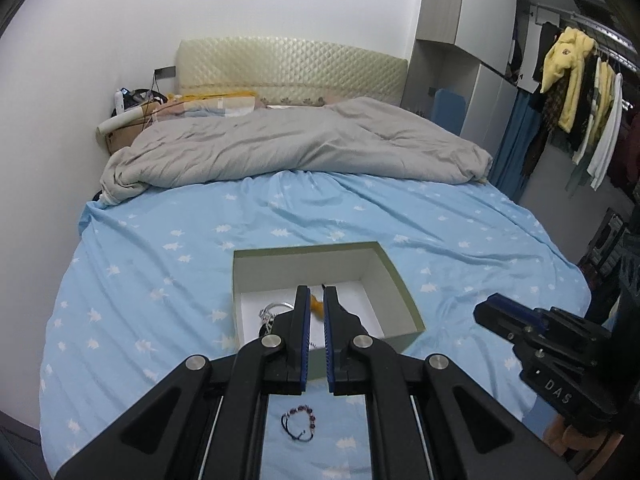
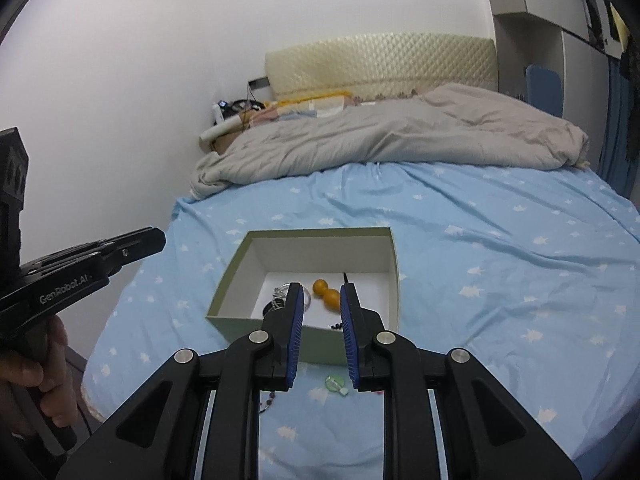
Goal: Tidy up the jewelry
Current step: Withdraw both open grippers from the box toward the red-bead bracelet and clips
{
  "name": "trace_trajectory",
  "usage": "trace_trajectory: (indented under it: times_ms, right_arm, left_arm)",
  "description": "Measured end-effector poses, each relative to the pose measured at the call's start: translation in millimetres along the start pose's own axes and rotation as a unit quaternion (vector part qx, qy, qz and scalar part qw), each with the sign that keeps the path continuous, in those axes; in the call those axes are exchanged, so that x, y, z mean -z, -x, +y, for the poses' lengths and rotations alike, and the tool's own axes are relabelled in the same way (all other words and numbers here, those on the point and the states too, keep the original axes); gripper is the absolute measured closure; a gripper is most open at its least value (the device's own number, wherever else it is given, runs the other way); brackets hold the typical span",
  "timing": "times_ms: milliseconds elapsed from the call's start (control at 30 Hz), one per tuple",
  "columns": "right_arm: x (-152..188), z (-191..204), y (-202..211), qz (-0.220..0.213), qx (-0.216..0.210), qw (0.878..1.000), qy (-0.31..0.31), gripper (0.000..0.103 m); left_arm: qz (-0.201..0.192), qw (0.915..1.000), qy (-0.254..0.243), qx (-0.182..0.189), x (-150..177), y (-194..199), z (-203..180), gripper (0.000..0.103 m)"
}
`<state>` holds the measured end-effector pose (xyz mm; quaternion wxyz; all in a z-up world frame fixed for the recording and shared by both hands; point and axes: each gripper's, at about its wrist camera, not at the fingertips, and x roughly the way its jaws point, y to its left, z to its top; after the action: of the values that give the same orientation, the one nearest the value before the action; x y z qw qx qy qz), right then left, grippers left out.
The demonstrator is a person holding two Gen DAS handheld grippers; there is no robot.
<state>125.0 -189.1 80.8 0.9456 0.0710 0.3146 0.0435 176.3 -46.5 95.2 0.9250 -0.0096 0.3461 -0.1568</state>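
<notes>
An open pale green box with a white inside stands on the blue bed sheet. In it lie an orange gourd pendant, silver jewelry and a dark beaded piece. A dark beaded bracelet lies on the sheet before the box, under my left gripper. A green pendant lies on the sheet under my right gripper. My left gripper is above the box's near side, fingers a small gap apart, holding nothing. My right gripper is open and empty above the box's near edge.
A grey duvet lies bunched across the far half of the bed, before a cream headboard. A white wall runs along the left. Wardrobes and hanging clothes stand to the right. The star-printed sheet surrounds the box.
</notes>
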Motion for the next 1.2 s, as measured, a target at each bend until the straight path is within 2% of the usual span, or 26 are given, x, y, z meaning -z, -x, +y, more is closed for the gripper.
trace_trajectory:
  times_ms: [100, 167, 200, 500, 800, 1033, 1200]
  right_arm:
    - [7.6, 0.2, 14.6, -0.009, -0.002, 1.0, -0.001, 0.086]
    - [12.3, 0.6, 22.3, -0.014, -0.001, 1.0, 0.001, 0.086]
    - [13.2, 0.0, 23.3, -0.015, 0.0, 1.0, 0.001, 0.086]
    - [47.0, 1.6, 39.1, -0.035, 0.006, 0.999, 0.001, 0.086]
    - [80.3, 2.3, 46.0, -0.043, 0.008, 0.999, 0.011, 0.086]
    - [111.0, -5.3, 51.6, -0.049, 0.016, 0.999, 0.002, 0.086]
    - [130.6, -12.4, 45.9, -0.035, 0.024, 0.999, -0.004, 0.086]
  left_arm:
    - [-0.002, 0.9999, 0.008, -0.007, 11.8, 17.6, 0.0, 0.091]
    - [-0.007, 0.9998, 0.012, -0.011, 19.5, 27.2, 0.4, 0.058]
    - [-0.013, 0.9997, 0.014, -0.015, 24.2, 33.4, 0.2, 0.054]
    - [-0.022, 0.9995, 0.016, -0.018, 56.6, 52.0, -1.1, 0.054]
    - [-0.023, 0.9995, 0.02, -0.006, 99.9, 48.6, -9.8, 0.054]
    - [-0.01, 0.9995, 0.029, -0.004, 130.3, 41.4, -10.5, 0.054]
    - [0.007, 0.9993, 0.038, -0.003, 149.6, 30.7, -4.9, 0.054]
